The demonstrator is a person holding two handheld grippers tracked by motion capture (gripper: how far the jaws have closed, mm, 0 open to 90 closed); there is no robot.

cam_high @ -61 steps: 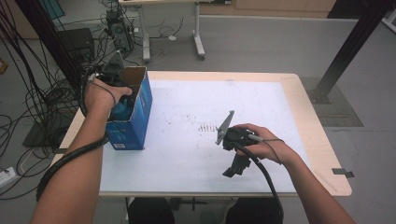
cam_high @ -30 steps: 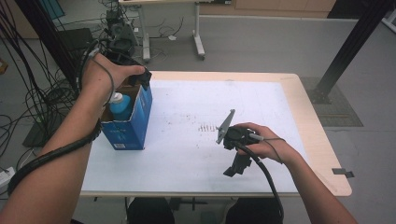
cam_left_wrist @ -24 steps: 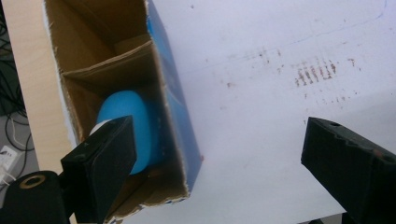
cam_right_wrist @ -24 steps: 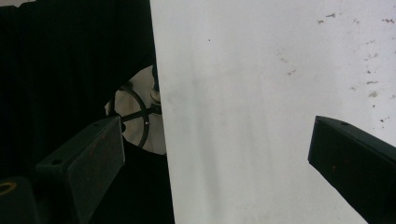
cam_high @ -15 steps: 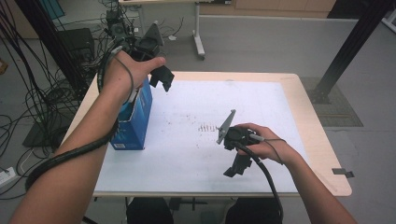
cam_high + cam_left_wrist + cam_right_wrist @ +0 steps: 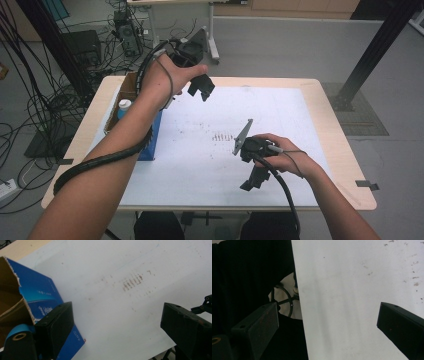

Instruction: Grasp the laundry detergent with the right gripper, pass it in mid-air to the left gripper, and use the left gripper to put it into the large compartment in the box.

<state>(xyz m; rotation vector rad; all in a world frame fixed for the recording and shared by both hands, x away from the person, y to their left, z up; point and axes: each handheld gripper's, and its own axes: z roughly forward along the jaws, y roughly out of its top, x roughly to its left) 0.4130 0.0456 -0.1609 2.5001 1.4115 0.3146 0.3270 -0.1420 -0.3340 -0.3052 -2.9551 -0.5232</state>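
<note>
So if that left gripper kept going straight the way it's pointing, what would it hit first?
Most likely the white sheet covering the table. The left gripper hangs open above it, and its own view looks between the jaws onto bare sheet near the brown smudges. The blue box sits off to one side, though depth is hard to judge.

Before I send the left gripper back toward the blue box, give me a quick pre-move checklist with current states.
1. Left gripper open and empty: ok.
2. Right gripper open, holding nothing: ok.
3. Blue box upright at the table's left side, top open: ok.
4. White-capped bottle standing inside the box: ok; how tightly it sits, cannot tell.
5. White mat bare between grippers, only brown stains: ok.
</note>
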